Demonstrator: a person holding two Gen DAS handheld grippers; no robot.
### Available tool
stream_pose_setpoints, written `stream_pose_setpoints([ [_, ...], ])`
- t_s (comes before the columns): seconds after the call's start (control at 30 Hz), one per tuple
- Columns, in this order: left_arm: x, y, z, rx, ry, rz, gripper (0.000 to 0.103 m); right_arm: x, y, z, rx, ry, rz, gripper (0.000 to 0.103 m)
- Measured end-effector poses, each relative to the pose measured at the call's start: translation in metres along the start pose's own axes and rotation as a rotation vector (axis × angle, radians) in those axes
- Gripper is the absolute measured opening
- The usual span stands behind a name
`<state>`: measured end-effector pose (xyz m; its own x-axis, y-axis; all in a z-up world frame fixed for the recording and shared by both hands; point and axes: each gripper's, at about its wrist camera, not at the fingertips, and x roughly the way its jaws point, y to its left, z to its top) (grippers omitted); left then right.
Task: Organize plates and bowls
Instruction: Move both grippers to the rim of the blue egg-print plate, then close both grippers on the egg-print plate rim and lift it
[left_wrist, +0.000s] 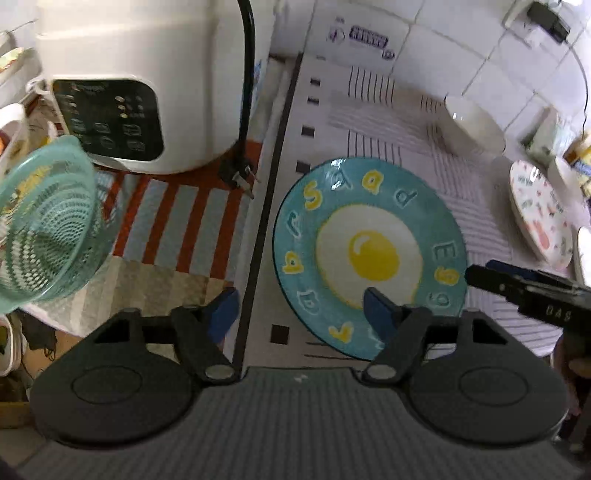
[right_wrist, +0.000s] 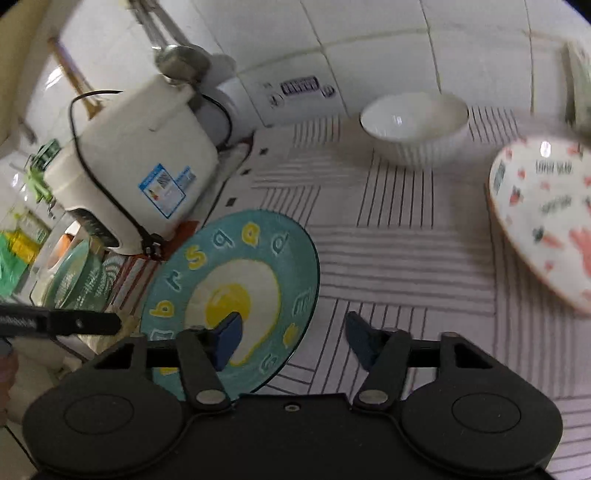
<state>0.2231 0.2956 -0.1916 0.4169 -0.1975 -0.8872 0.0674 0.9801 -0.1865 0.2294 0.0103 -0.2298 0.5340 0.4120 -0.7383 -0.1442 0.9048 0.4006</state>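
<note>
On the striped mat beside the cooker, the egg plate is lying flat, and both tongs are hanging over it with jaws spread and nothing between them. The left gripper is sitting just off the plate's near-left rim: its right finger is overlapping the rim in view, while its left finger is hanging over the seam between the mats. The right gripper is straddling the plate's right edge, one finger over the egg, the other over bare mat. Being round, the plate is offering no long axis; the rim is what matters. It looks as though the right gripper is better lined up for an edge pinch, though whether either finger is touching the plate I cannot tell. The white bowl and the patterned plate are waiting well apart toward the back and right, likely stacking partners. A green colander is standing off to the left.
</note>
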Motion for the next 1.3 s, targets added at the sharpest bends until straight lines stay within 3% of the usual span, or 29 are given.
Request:
stream_pose_setpoints([
  [0.1,0.017,0.003,0.006,0.013,0.03,-0.01,0.057,0.004,-0.007,-0.005,0.082,0.021,0.023,0.047],
  [0.2,0.032,0.006,0.012,0.02,0.058,-0.029,0.046,0.009,-0.005,-0.006,0.087,0.041,0.034,0.032],
  [0.37,0.051,0.01,0.019,0.021,0.121,-0.026,0.03,0.017,-0.006,-0.003,0.129,0.063,0.003,0.021],
  [0.43,0.056,0.013,0.02,0.024,0.133,-0.032,0.024,0.019,-0.007,-0.002,0.121,0.072,-0.008,0.012],
  [0.5,0.058,0.015,0.021,0.02,0.141,-0.065,0.017,0.02,-0.009,-0.002,0.116,0.075,0.001,0.012],
  [0.87,0.072,0.014,0.032,-0.015,0.183,-0.062,0.021,0.034,-0.013,0.002,0.155,0.096,0.031,0.012],
  [1.1,0.081,0.01,0.038,-0.034,0.181,-0.038,0.026,0.047,-0.032,-0.003,0.323,0.068,0.111,0.012],
  [1.3,0.075,0.003,0.043,-0.009,0.211,-0.026,0.026,0.045,-0.022,0.004,0.263,0.109,0.086,0.014],
])
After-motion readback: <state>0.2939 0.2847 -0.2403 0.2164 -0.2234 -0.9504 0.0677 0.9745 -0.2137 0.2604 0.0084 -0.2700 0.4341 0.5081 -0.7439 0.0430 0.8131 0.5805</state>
